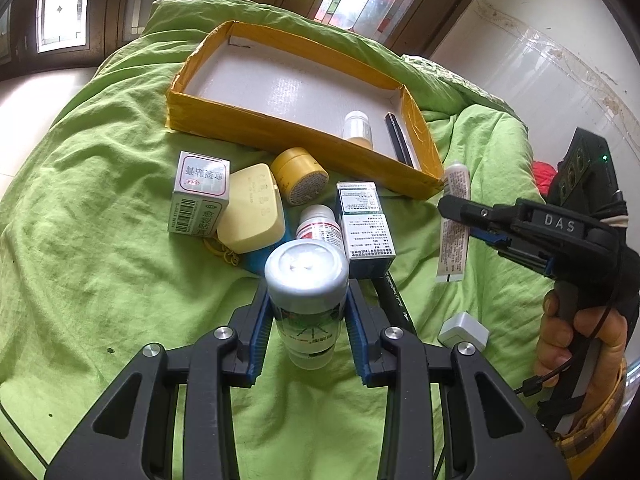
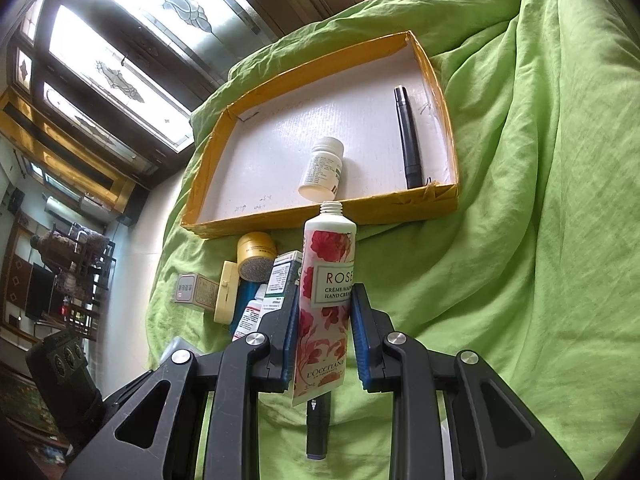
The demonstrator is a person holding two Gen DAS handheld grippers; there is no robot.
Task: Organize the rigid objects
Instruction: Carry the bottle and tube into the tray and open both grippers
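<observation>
My left gripper (image 1: 308,300) is shut on a clear bottle with a silver cap (image 1: 306,276) and holds it upright above the green sheet. In the right wrist view, my right gripper (image 2: 324,308) is shut on a rose-print hand cream tube (image 2: 328,276), neck up and uncapped. The left wrist view shows the same tube (image 1: 456,184) in the right gripper (image 1: 450,210), a hand gripping the handle. Beyond both lies a yellow-taped tray (image 1: 280,128) (image 2: 260,220) with a white floor. A white pill bottle (image 2: 322,168) and a black pen (image 2: 410,140) lie inside it.
Loose items lie on the sheet before the tray: a barcoded white box (image 1: 200,196), a pale yellow case (image 1: 252,212), a yellow jar (image 1: 298,174), a small red-labelled bottle (image 1: 320,228) and a blue-white box (image 1: 366,228). A black pen (image 1: 394,300) and a white plug (image 1: 464,332) lie nearer.
</observation>
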